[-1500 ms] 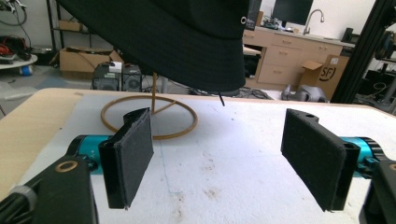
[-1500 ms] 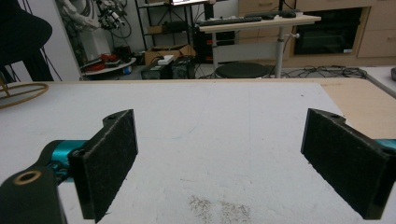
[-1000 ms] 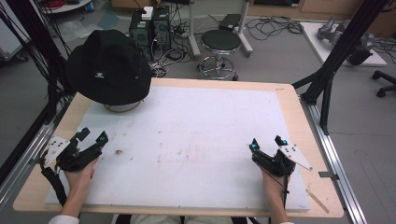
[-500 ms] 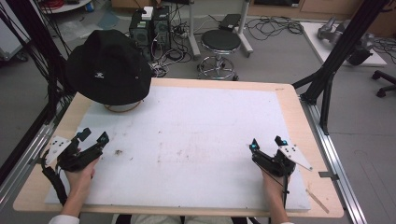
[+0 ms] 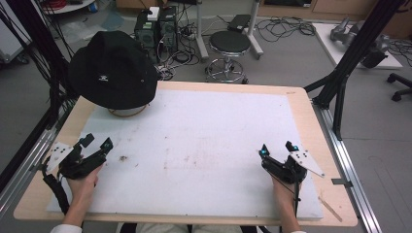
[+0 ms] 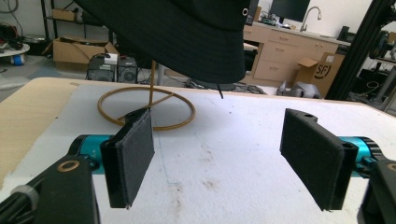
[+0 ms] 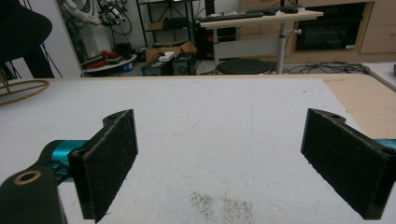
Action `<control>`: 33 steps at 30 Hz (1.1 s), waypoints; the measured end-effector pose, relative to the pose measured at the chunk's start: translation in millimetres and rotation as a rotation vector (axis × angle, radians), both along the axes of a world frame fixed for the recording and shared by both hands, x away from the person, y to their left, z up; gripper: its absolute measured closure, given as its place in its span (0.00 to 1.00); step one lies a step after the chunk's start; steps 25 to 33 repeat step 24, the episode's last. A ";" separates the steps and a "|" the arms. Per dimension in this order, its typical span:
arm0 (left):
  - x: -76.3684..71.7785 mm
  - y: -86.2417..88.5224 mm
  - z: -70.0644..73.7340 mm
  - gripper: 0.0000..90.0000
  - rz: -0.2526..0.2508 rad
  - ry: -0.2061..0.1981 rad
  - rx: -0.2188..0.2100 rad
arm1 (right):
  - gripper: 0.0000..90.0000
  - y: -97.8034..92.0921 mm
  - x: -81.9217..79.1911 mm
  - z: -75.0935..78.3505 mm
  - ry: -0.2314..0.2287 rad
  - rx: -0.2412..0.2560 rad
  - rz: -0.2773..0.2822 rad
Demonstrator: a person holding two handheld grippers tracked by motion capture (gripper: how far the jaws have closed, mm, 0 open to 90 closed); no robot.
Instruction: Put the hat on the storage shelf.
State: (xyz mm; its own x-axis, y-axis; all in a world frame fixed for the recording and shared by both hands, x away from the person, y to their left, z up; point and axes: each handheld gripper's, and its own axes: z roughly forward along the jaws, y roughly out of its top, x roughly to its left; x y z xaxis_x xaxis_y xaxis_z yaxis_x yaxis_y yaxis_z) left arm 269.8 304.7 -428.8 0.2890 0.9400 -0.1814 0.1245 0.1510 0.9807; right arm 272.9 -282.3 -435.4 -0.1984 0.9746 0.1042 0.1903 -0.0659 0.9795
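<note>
- Across the tabletop [image 5: 301, 104], a white mat [image 5: 204, 145] is covering nearly everything, probably serving as the work surface.
- At the far left corner, a black bucket hat [image 5: 112, 68] is hanging over a hoop-footed wire stand [image 6: 145, 109], which is keeping its brim off the mat.
- Near the left edge, the left gripper [image 5: 96, 142] is resting low, jaws spread wide, gripping nothing, aiming toward the hat.
- Near the right edge, the right gripper [image 5: 277, 148] is sitting parked, jaws equally apart and empty, well away from the hat.
</note>
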 end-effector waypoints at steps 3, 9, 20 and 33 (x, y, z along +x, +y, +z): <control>0.0 0.1 -0.1 0.29 0.000 -0.001 0.000 | 0.11 -0.1 0.0 0.1 0.001 0.003 0.000; 0.5 0.2 -0.3 0.29 -0.002 0.000 0.002 | 0.11 0.2 -0.2 0.1 0.003 0.002 0.000; 0.8 0.0 -1.1 0.29 -0.003 0.006 0.008 | 0.11 0.5 -0.4 0.1 0.010 0.006 0.001; 0.6 0.2 -1.3 0.29 -0.003 0.006 0.006 | 0.11 0.4 -0.1 -0.1 0.011 0.005 0.001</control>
